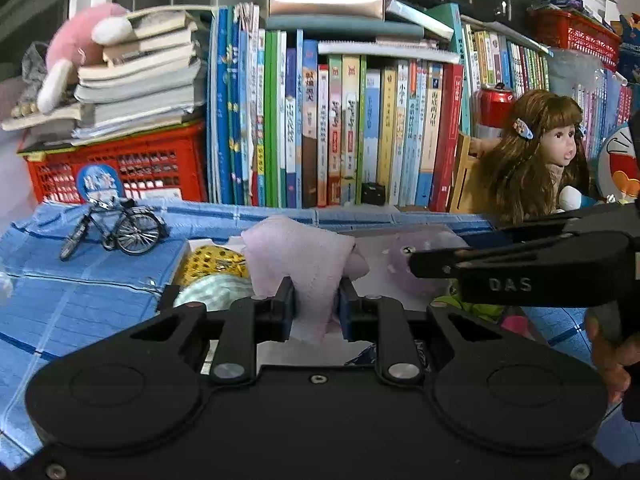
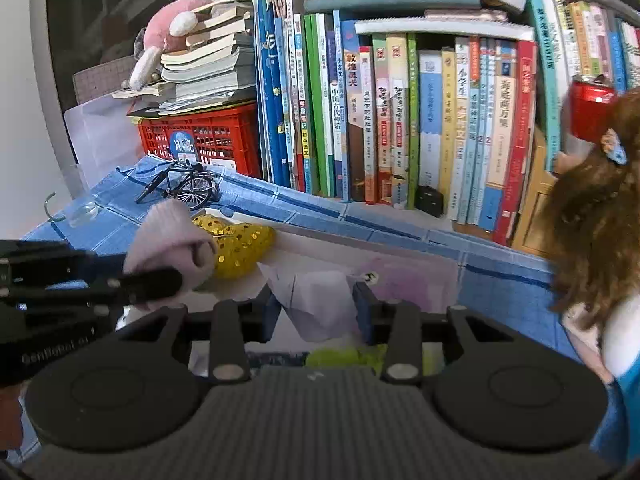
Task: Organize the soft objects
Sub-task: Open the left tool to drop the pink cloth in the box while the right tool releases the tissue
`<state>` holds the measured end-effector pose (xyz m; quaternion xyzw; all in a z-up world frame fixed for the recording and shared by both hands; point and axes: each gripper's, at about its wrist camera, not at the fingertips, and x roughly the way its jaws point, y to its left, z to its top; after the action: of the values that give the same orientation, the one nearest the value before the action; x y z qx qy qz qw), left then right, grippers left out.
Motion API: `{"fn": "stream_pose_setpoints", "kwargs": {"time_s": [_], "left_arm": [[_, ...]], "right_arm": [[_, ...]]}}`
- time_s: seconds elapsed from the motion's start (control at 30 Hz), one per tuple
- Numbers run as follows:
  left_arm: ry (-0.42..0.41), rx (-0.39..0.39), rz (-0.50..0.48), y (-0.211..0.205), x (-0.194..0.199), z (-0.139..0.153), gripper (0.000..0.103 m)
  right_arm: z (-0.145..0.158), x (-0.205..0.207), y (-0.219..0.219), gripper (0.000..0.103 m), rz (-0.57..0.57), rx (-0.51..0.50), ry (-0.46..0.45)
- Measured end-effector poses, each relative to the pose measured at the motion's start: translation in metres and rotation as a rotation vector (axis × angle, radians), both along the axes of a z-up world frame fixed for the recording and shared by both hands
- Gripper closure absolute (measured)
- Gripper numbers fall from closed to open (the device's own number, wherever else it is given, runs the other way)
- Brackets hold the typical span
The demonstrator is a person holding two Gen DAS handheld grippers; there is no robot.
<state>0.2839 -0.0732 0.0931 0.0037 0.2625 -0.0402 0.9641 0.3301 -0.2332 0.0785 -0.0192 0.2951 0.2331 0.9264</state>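
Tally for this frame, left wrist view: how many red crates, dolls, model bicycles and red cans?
red crates: 2
doll: 1
model bicycle: 1
red can: 1
Total: 5

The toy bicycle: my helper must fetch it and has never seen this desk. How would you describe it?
Find the red crate left of the row of books. On the blue cloth just before it stands the toy bicycle, the only thin black metal thing among soft toys.
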Motion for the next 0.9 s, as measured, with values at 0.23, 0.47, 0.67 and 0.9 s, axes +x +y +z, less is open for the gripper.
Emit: {"fn": "stream_pose_setpoints", "kwargs": {"time_s": [0.23, 0.47, 0.67, 0.9], "left_arm": [[0.032, -0.010, 0.003, 0.002, 0.018, -0.009, 0.082], [0.038, -0.011, 0.009, 0.001, 0.021, -0.012, 0.075], [0.030, -0.020, 0.004, 0.003, 0.023, -0.011, 0.053], [0.011, -0.017, 0.017, 0.005, 0.020, -0.007, 0.035]], "right_arm": [[-0.011, 0.018, 0.009, 0.057, 0.001, -0.021, 0.033], [-0.014, 0.025, 0.012, 0.040, -0.004, -0.026, 0.042], [-0.014, 0.025, 0.016, 0.029, -0.017, -0.046, 0.015], [-0.012, 0.025, 0.011, 0.025, -0.031, -0.029, 0.024]]}}
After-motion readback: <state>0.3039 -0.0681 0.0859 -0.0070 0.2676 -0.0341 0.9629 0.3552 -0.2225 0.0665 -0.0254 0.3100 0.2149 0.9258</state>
